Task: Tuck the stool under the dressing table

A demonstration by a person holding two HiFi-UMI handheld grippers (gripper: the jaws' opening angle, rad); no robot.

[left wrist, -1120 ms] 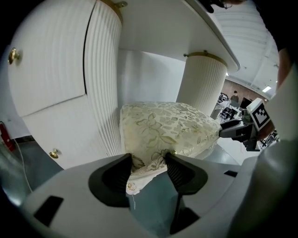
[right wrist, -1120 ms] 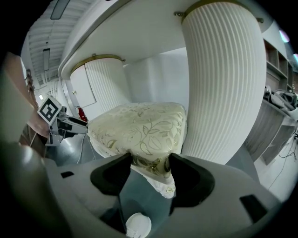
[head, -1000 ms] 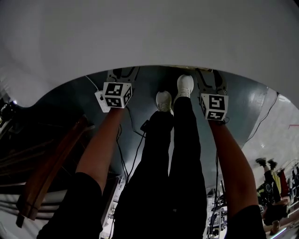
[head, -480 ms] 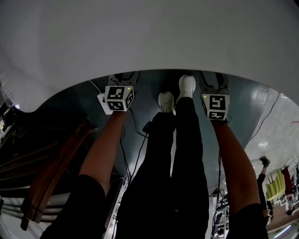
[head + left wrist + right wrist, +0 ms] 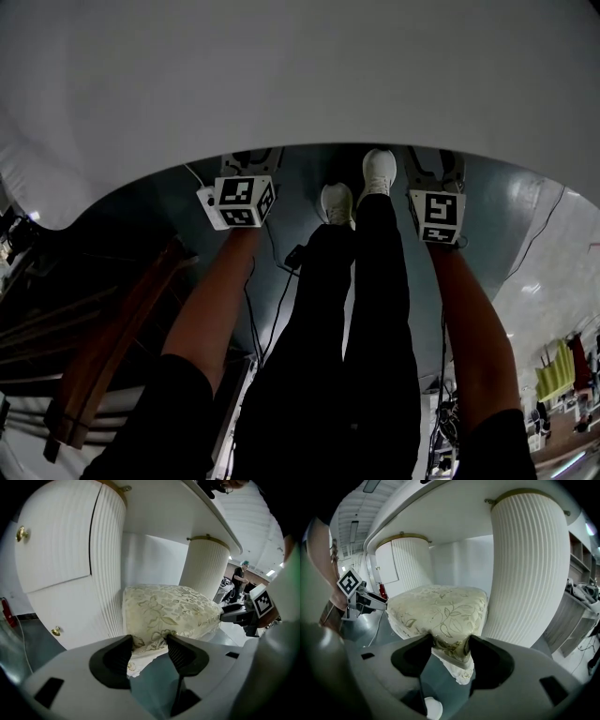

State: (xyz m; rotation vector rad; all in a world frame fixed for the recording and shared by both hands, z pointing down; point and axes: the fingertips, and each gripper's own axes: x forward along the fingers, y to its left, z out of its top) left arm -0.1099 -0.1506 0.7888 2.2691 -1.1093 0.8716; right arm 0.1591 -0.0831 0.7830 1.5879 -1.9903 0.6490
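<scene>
The stool (image 5: pixel 168 607) has a cream cushion with a gold leaf pattern and stands between the dressing table's two white fluted pedestals (image 5: pixel 108 564) (image 5: pixel 206 569). My left gripper (image 5: pixel 149 641) is shut on the cushion's near left corner. My right gripper (image 5: pixel 450 644) is shut on the stool's (image 5: pixel 438 607) near right corner, next to the right pedestal (image 5: pixel 525 564). In the head view the white tabletop (image 5: pixel 300 75) hides the stool and both pairs of jaws. Only the left marker cube (image 5: pixel 242 200) and the right marker cube (image 5: pixel 437 216) show there, at the tabletop's edge.
The person's legs and white shoes (image 5: pixel 360 187) stand between the arms on a dark floor. A cable (image 5: pixel 277 300) trails down the floor. A wooden frame (image 5: pixel 103 347) leans at the left. The left cabinet has gold knobs (image 5: pixel 21 533). Shelving (image 5: pixel 576 606) stands at the far right.
The head view has shifted slightly, so the tabletop's edge and both cubes sit a little lower in the picture. Both arms hold the same pose.
</scene>
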